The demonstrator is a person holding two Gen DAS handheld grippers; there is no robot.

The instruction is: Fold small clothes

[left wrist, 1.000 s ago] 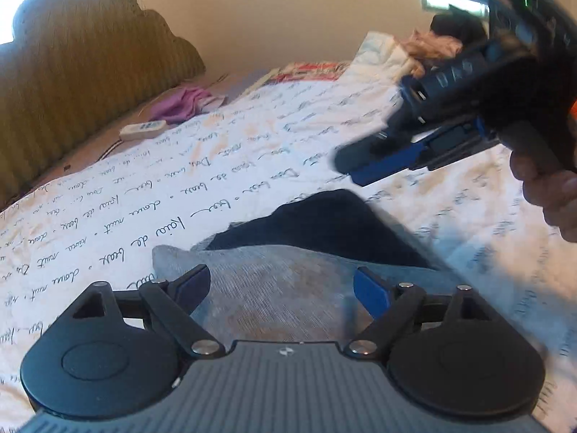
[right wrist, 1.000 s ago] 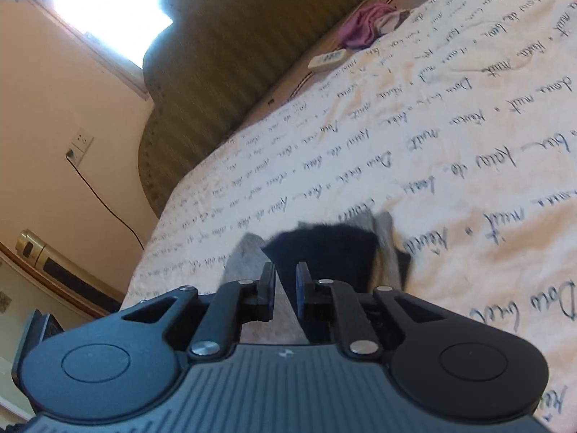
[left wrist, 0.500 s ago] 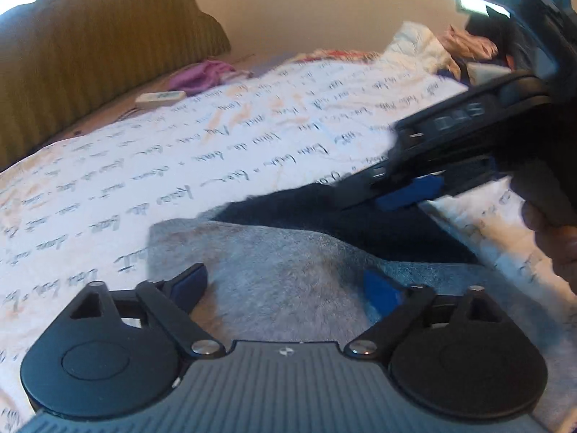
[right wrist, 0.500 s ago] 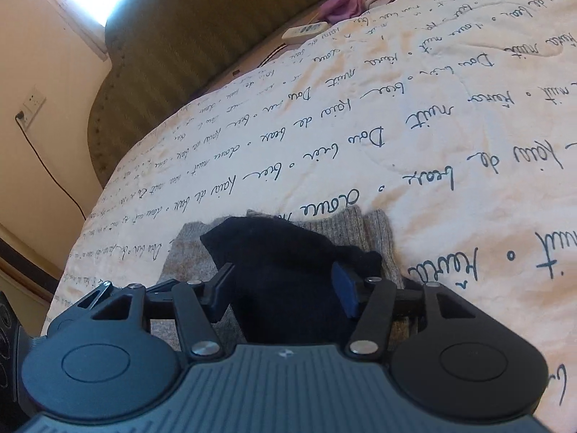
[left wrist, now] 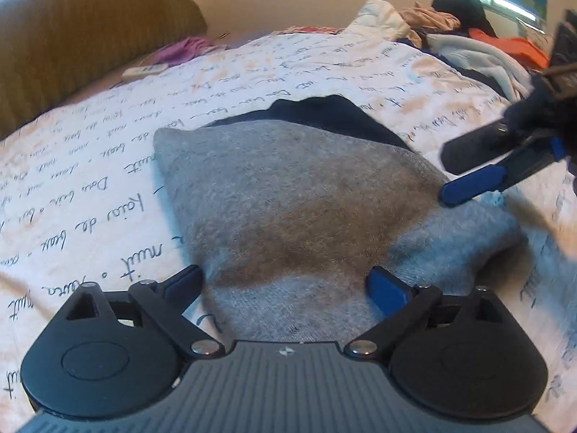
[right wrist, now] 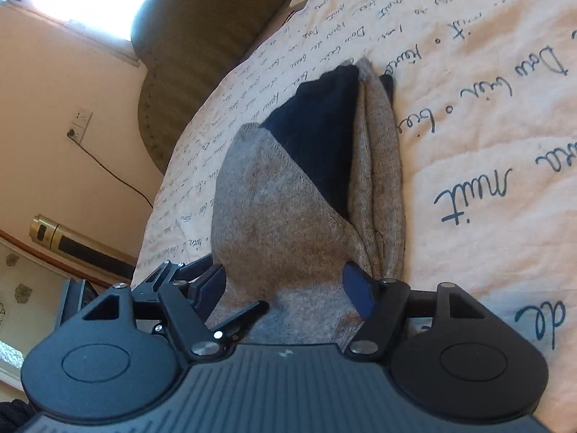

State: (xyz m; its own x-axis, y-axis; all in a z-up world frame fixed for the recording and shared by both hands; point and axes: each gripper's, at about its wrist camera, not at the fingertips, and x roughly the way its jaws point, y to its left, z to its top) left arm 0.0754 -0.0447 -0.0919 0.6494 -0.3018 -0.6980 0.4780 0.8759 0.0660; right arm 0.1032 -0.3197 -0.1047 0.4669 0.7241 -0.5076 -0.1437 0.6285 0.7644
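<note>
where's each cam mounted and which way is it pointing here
Left wrist: on the left gripper, looking along its open fingers over the grey garment across the bed toward a clothes pile; the right gripper enters from the right.
Right wrist: on the right gripper, tilted, facing the headboard and window; its open fingers show.
Shared: the garment, the bed.

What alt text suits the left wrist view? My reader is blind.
A folded grey sock with a black end lies on a script-printed bedsheet between the open left gripper. The right gripper, open, hovers at right.
</note>
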